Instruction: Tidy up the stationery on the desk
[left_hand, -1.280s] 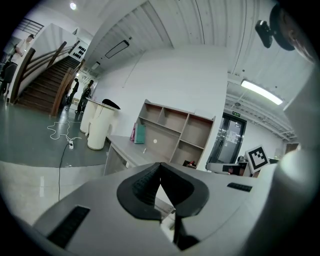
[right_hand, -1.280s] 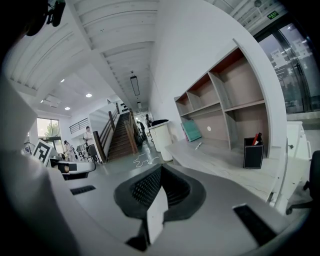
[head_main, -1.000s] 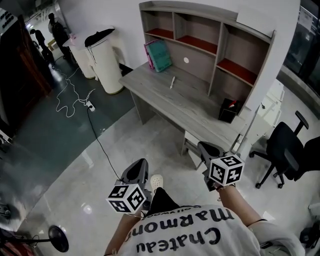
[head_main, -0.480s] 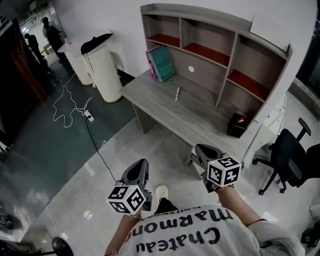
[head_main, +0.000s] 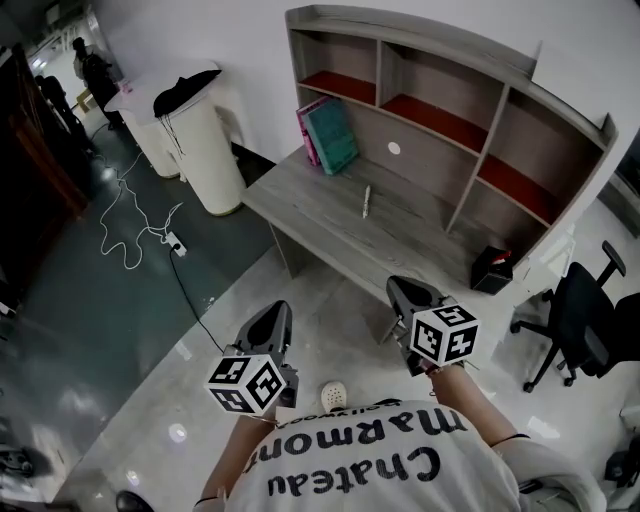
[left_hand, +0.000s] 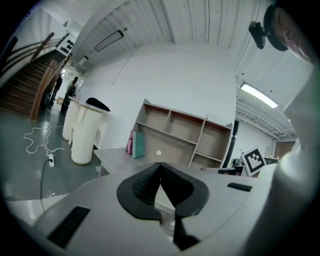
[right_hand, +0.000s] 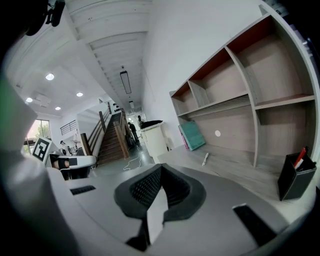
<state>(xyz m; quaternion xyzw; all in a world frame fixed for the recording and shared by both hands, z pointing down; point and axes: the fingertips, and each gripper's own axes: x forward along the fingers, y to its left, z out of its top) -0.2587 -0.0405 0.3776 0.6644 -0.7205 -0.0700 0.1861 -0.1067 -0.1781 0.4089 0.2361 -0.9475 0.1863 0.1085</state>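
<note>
A white pen (head_main: 366, 200) (right_hand: 205, 159) lies on the grey desk (head_main: 330, 215). Teal and pink books (head_main: 325, 135) (left_hand: 136, 144) (right_hand: 192, 135) lean against the hutch at the back left. A black pen holder (head_main: 493, 270) (right_hand: 296, 177) with a red item in it stands at the desk's right end. My left gripper (head_main: 275, 314) (left_hand: 160, 166) hangs over the floor short of the desk, shut and holding nothing. My right gripper (head_main: 405, 292) (right_hand: 161, 168) is near the desk's front edge, also shut on nothing.
A wooden hutch (head_main: 450, 110) with open compartments tops the desk. White bins (head_main: 200, 135) stand to the left, with a cable and power strip (head_main: 175, 240) on the floor. A black office chair (head_main: 585, 320) stands to the right. People (head_main: 90, 65) are far off at the left.
The view has moved closer to the desk, so the desk and hutch sit nearer both grippers. The jaws of both stay shut and the desk items have not moved.
</note>
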